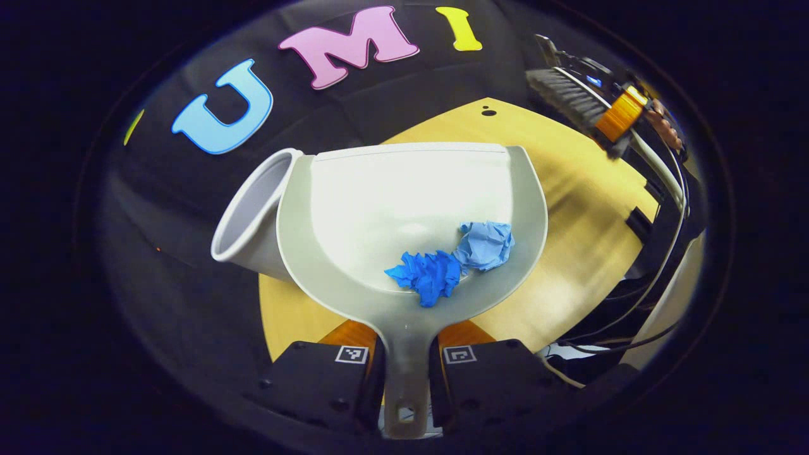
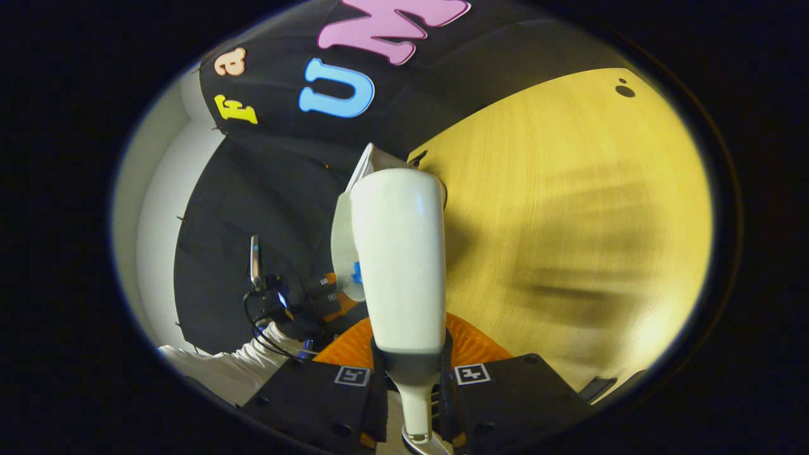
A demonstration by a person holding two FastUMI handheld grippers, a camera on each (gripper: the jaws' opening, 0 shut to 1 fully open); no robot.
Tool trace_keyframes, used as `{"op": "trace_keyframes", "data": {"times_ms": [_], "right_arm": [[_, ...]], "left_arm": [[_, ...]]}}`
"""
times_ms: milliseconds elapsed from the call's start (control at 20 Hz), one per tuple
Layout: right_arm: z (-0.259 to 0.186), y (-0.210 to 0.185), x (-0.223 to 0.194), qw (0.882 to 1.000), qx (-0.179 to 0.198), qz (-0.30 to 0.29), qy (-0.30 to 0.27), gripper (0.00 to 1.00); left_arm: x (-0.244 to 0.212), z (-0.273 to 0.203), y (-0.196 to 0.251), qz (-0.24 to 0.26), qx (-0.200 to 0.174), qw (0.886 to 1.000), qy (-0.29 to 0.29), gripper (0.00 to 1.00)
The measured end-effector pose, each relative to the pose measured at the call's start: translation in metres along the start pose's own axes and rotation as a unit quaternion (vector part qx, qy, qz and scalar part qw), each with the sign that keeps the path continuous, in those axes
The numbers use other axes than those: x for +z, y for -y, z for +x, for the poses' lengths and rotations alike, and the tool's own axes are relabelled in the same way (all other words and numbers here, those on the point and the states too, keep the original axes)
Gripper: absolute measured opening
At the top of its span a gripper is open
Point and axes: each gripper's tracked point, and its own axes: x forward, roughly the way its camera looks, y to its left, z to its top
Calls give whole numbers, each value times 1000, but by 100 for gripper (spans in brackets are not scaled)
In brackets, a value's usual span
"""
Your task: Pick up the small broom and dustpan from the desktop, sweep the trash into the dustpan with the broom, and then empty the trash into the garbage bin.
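Observation:
My left gripper is shut on the handle of a grey-white dustpan, held roughly level over the table's edge. Two crumpled blue paper wads lie in the pan near its handle end. A white garbage bin stands just beyond the pan's left front corner, its opening showing. My right gripper is shut on the handle of the small broom, whose white back faces the camera. In the left gripper view the broom's dark bristles hang at the upper right, apart from the pan. The dustpan sits behind the broom.
The light wooden table lies under and to the right of the pan, with a small dark hole near its far corner. Cables and black hardware crowd the right edge. A white sleeve holds the left gripper.

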Motion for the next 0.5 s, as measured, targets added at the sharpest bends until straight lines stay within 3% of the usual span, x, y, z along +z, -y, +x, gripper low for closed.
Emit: {"op": "trace_keyframes", "data": {"times_ms": [300, 500], "right_arm": [[-57, 105, -64, 998, -32, 43, 41, 34], [-95, 166, -105, 994, -54, 74, 52, 34]], "left_arm": [[46, -15, -175, -2, 137, 990, -26, 27], [47, -5, -237, 34, 208, 975, -76, 27]]}}
